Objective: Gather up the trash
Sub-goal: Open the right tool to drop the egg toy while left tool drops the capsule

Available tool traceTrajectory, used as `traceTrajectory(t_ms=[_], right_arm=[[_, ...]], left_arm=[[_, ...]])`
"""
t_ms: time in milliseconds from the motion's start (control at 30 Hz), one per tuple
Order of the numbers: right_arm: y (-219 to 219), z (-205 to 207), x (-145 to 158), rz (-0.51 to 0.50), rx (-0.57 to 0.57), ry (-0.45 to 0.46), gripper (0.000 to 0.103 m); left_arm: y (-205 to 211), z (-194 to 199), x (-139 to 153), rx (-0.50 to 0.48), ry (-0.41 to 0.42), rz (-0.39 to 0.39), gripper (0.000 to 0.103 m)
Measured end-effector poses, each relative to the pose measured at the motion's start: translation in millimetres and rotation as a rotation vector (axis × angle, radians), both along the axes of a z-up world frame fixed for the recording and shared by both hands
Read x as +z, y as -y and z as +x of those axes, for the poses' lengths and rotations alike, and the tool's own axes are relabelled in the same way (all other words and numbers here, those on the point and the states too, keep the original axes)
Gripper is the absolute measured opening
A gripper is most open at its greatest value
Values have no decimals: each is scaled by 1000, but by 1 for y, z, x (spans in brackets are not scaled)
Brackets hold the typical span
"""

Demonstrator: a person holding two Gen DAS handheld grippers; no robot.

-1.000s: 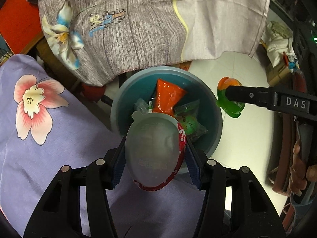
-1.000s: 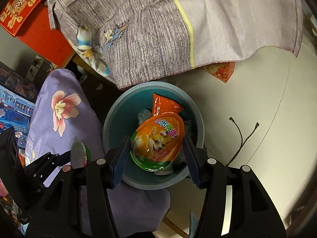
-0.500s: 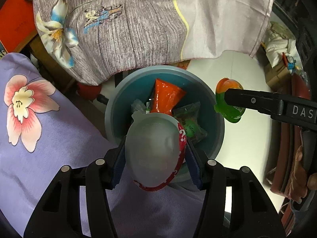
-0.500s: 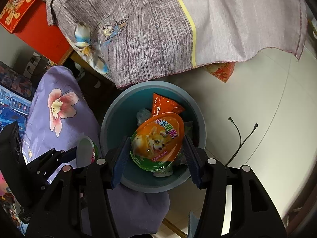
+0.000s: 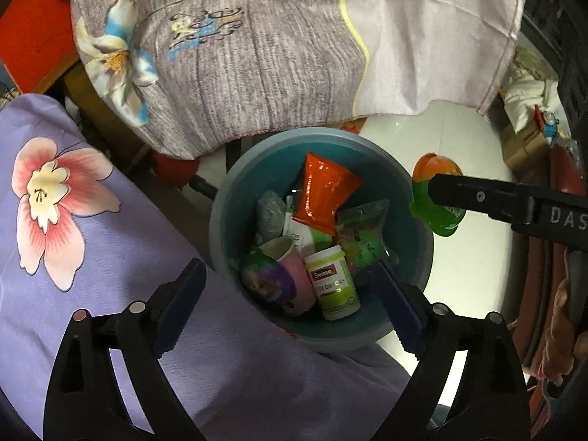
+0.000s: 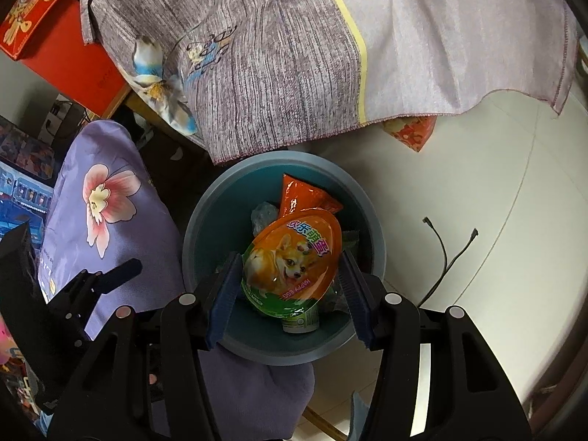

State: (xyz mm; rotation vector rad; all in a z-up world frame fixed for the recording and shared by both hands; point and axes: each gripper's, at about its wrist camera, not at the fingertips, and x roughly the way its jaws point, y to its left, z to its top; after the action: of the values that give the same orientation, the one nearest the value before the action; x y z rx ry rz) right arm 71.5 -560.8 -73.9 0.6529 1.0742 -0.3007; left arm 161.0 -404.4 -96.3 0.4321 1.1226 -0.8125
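Observation:
A round teal bin (image 5: 422, 220) (image 6: 378, 253) stands on the floor and holds several pieces of trash. Among them are an orange pouch (image 5: 323, 191), a green-labelled bottle (image 5: 334, 283), a pink cup (image 5: 294, 268) and an egg-shaped pack (image 5: 264, 279). My left gripper (image 5: 286, 272) hangs over the bin's near side; its jaws are opening wide with nothing pressed between them. My right gripper (image 6: 290, 261) is shut on an orange egg-shaped pack with a dog picture (image 6: 294, 257), held above the bin. That pack (image 5: 437, 198) also shows in the left wrist view, off the bin's right rim.
A purple floral cloth (image 5: 73, 220) covers something left of the bin and reaches under its near edge. A grey-lilac cloth (image 6: 294, 55) hangs behind the bin. A black cable (image 6: 444, 257) lies on the white floor at right. A red box (image 6: 40, 7) sits at top left.
My left gripper has opened, and the egg-shaped pack it held has dropped into the bin. The right gripper still holds its dog-print pack in the same place.

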Motion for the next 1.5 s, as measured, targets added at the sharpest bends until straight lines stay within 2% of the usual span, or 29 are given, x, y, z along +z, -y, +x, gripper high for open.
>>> traceTrajectory(t_ms=[233, 867, 967, 1267, 1367, 1433, 1500], right_arm=[[-10, 7, -4, 10, 29, -8, 52], [-41, 25, 11, -21, 106, 11, 53], [-45, 26, 13, -15, 111, 15, 65], [-47, 20, 17, -10, 105, 20, 77], [-47, 17, 18, -9, 101, 24, 85], [-48, 14, 18, -11, 98, 27, 94], [-50, 11, 20, -20, 110, 33, 96]], left_arm=[[-17, 5, 7, 41, -15, -5, 97], [-44, -5, 28, 64, 72, -4, 98], [-49, -7, 29, 72, 79, -4, 98], [-57, -10, 29, 88, 70, 3, 98], [-59, -13, 30, 89, 73, -2, 98], [-61, -16, 32, 90, 75, -6, 98], [-63, -19, 32, 91, 72, -5, 98]])
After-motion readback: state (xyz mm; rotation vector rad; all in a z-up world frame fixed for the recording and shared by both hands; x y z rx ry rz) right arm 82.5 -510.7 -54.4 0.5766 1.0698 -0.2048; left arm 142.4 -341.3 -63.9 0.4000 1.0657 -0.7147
